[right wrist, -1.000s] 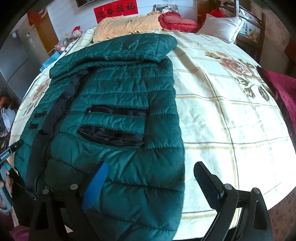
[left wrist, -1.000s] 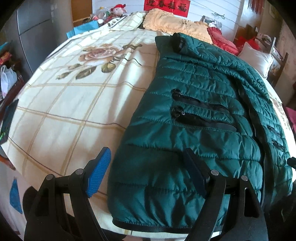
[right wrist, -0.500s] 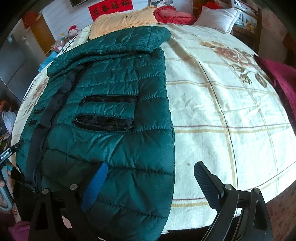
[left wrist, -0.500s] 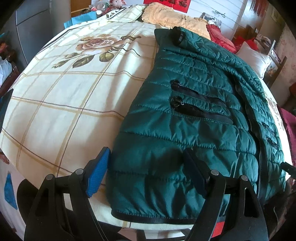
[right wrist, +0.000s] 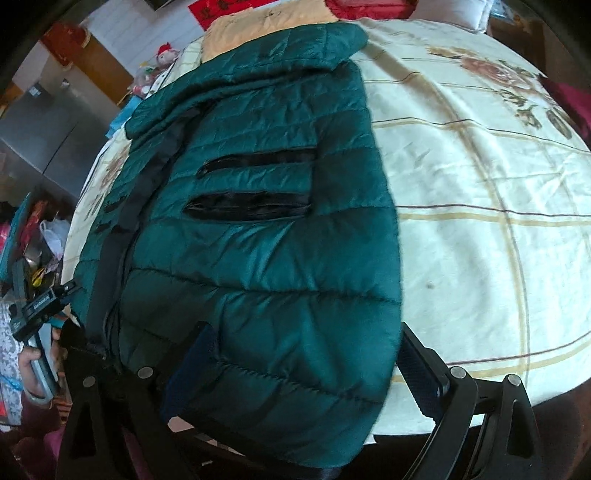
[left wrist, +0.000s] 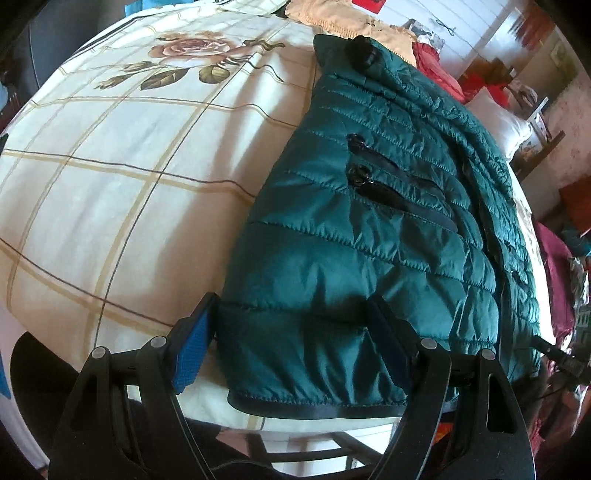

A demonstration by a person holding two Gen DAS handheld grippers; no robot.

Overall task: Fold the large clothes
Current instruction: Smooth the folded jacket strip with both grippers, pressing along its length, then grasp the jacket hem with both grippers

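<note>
A dark green quilted puffer jacket [left wrist: 369, 229] lies lengthwise on the bed, its black-trimmed hem at the near edge and two black zip pockets on each front. My left gripper [left wrist: 291, 343] is open, its jaws astride the jacket's left hem corner. The jacket also fills the right wrist view [right wrist: 266, 229]. My right gripper [right wrist: 306, 369] is open, its jaws astride the right hem corner, which hangs over the bed edge. The left gripper's body shows at the left of the right wrist view [right wrist: 37, 306].
The bed carries a cream checked sheet with rose prints [left wrist: 110, 166]. A yellow blanket [left wrist: 343, 18], red cushion [right wrist: 369, 5] and white pillow [left wrist: 498, 118] lie at the head. Cabinets and clutter [right wrist: 44, 155] stand on the left side.
Both grippers have moved down and closer to the jacket's hem, so the hem corners now sit between the open jaws. The jacket has not moved.
</note>
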